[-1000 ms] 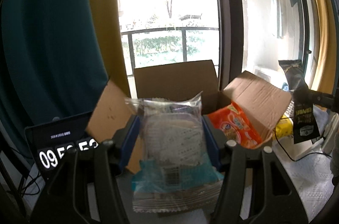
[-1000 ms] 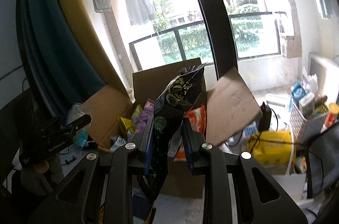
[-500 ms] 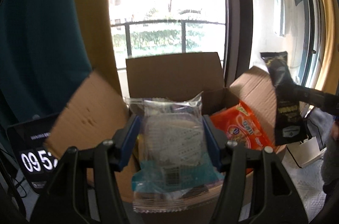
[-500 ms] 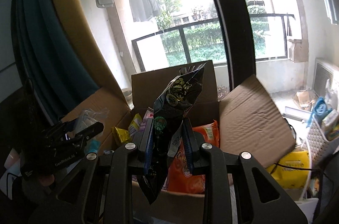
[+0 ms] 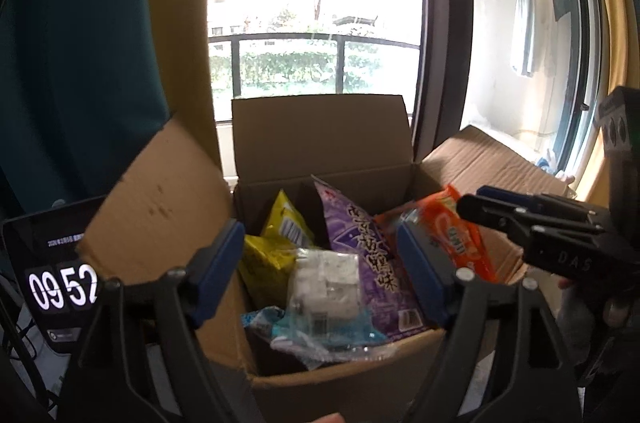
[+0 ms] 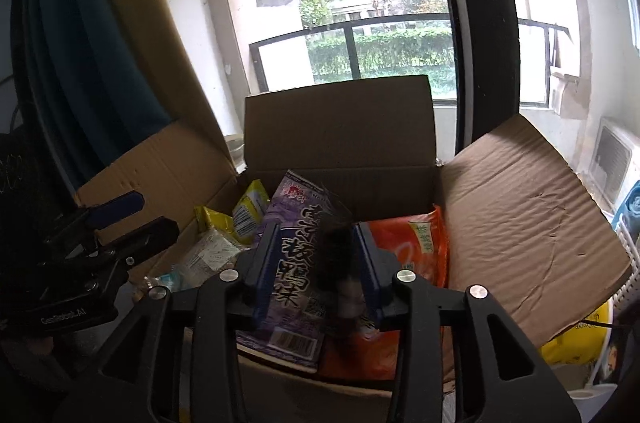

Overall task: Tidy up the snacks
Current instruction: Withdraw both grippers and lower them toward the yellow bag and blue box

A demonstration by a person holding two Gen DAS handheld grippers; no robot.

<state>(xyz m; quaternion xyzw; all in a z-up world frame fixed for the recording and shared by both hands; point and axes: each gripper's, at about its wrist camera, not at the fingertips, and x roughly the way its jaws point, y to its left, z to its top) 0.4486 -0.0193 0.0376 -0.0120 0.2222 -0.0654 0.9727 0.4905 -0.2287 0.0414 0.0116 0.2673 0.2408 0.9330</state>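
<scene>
Hanging over the box [image 5: 320, 139], the left gripper [image 5: 320, 259] is spread wide with nothing in it. A clear pack [image 5: 324, 287] lies inside. The right gripper [image 6: 316, 259] is parted; a blurry black bag [image 6: 340, 275] sits between its fingers.

The cardboard box [image 5: 320, 139] is plain brown. Inside lie a purple bag [image 5: 368, 255] with white characters, a yellow bag [image 5: 272, 243] and an orange bag [image 5: 460, 239].

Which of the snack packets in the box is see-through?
The clear packet lying at the box's near left corner; its pale contents show through, while the yellow, purple and orange bags are opaque.
</scene>
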